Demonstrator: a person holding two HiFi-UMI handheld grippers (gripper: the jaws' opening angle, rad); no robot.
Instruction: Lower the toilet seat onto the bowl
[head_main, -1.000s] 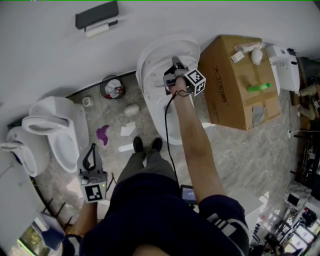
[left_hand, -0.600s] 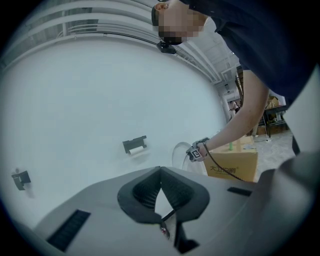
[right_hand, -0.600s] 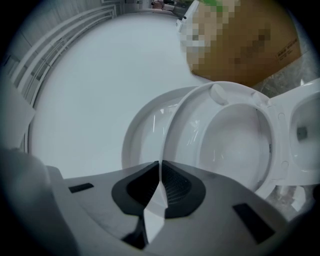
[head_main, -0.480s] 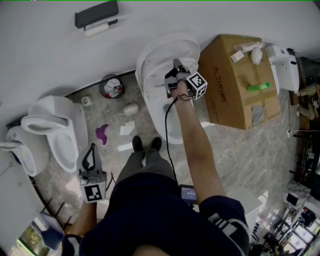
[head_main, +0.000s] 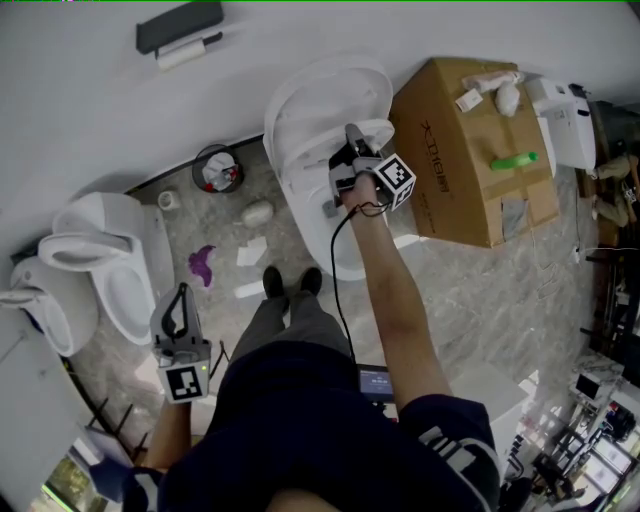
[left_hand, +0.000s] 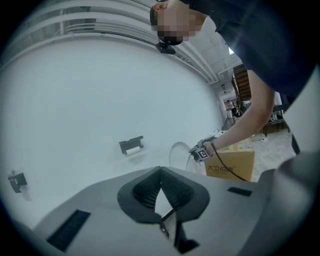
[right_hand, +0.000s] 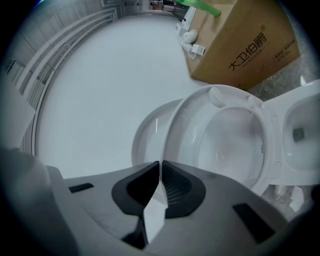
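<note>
White oval plastic toilet seat (right_hand: 182, 130) is held half-raised over the white ceramic bowl (head_main: 332, 245) at twelve o'clock, its rim pinched by the right gripper (head_main: 350, 132). At eight o'clock, the left gripper (left_hand: 160, 171) is closed on nothing.

Toilet seat (right_hand: 181, 129) rim: gripped stretch hidden between right gripper (right_hand: 159, 164) pads. Toilet bowl (head_main: 315, 235) partly behind forearm (head_main: 385, 290). Waste bin (head_main: 215, 168) contents too small to tell. Leftmost toilet (head_main: 45, 305) cut by left edge. Cardboard box (right_hand: 245, 40) cut at top.
</note>
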